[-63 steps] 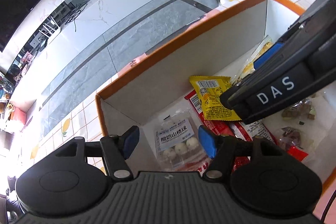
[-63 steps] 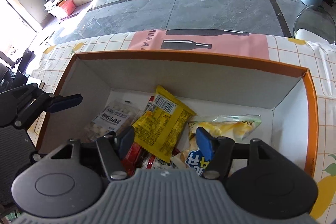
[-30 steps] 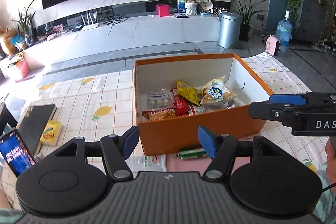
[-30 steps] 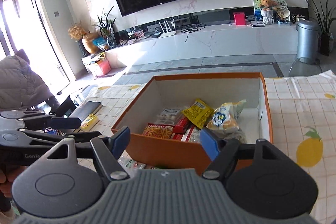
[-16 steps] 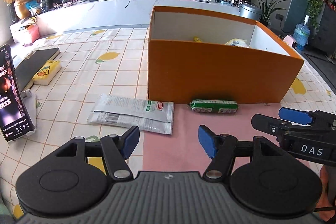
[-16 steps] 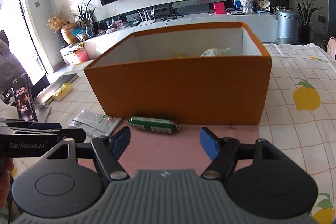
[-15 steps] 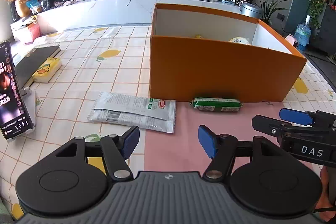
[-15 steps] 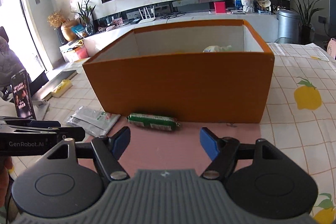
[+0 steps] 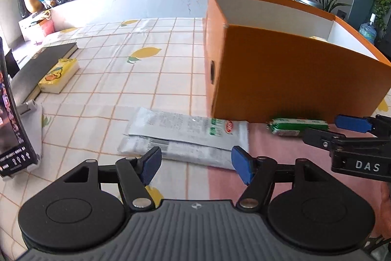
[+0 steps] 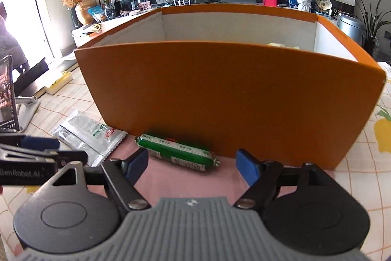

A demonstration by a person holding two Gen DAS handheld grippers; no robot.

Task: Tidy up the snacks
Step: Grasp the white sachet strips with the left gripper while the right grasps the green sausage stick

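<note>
An orange box (image 9: 281, 80) (image 10: 232, 94) stands on the table with snacks inside, mostly hidden by its near wall. A green sausage stick (image 10: 177, 152) (image 9: 299, 126) lies on the pink mat against the box front. Two flat silver-white packets (image 9: 185, 136) (image 10: 90, 132) lie stacked left of it. My left gripper (image 9: 195, 163) is open and empty, low over the near edge of the packets. My right gripper (image 10: 191, 162) is open and empty, low just in front of the sausage stick; it also shows at the right of the left wrist view (image 9: 352, 124).
A phone on a stand (image 9: 12, 119) stands at the left. A black book (image 9: 41, 65) and a yellow packet (image 9: 59, 75) lie at the far left. The tablecloth (image 9: 136, 75) has a lemon grid print. A white counter and TV are behind.
Both grippers have come out of the box, dropped to table height in front of it and moved closer to the packets and the sausage stick. Both stay open and empty.
</note>
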